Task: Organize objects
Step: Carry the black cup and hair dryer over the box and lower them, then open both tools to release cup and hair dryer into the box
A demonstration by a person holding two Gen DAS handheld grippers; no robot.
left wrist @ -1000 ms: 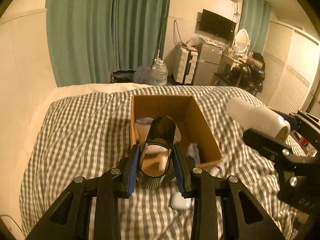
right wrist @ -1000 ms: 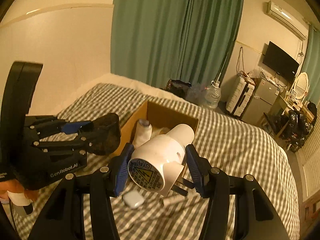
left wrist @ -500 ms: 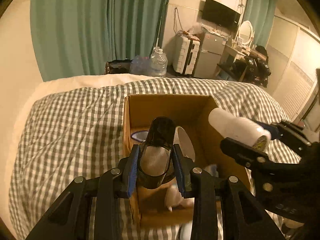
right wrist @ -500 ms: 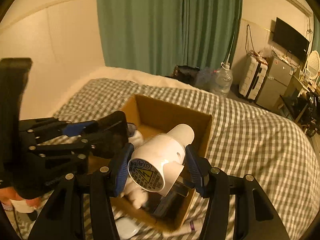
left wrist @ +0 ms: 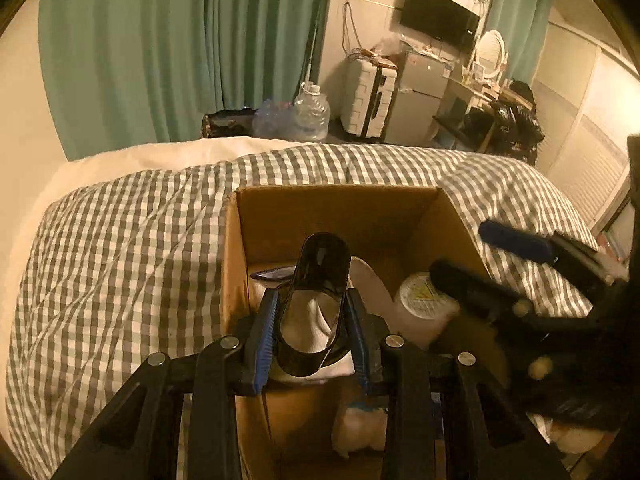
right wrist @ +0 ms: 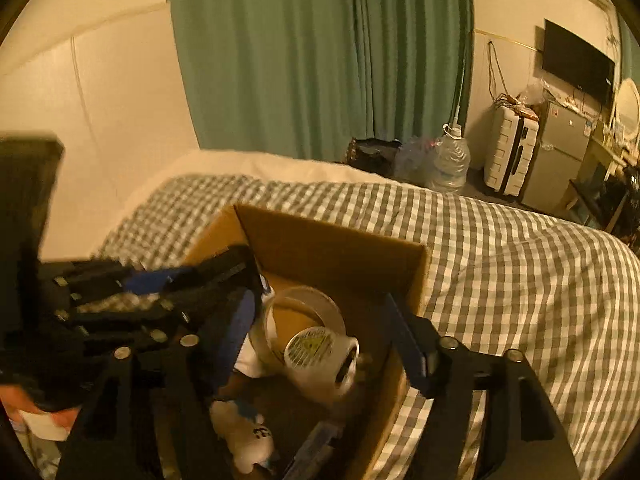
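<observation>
An open cardboard box (left wrist: 340, 208) sits on the checked bed; it also shows in the right wrist view (right wrist: 340, 248). My left gripper (left wrist: 312, 332) is shut on a dark see-through oval cup (left wrist: 316, 280) and holds it over the box's near left part. My right gripper (right wrist: 320, 332) is open, its jaws wide apart over the box. The white charger plug (right wrist: 320, 356) with a round label lies loose in the box below it, blurred; it shows in the left wrist view (left wrist: 424, 300) too. A tape roll (right wrist: 304, 308) and a small white plush toy (right wrist: 244, 436) lie inside.
The grey checked duvet (left wrist: 120, 260) spreads around the box. A bare wall (right wrist: 100, 100) stands at the left and green curtains (left wrist: 180, 40) at the bed's far end. A water jug (left wrist: 312, 114), suitcase (left wrist: 370, 96) and small fridge (left wrist: 416, 96) stand beyond the bed.
Both grippers moved forward over the box. My right gripper opened and let go of the white plug, which dropped into the box. My left gripper still holds the dark cup.
</observation>
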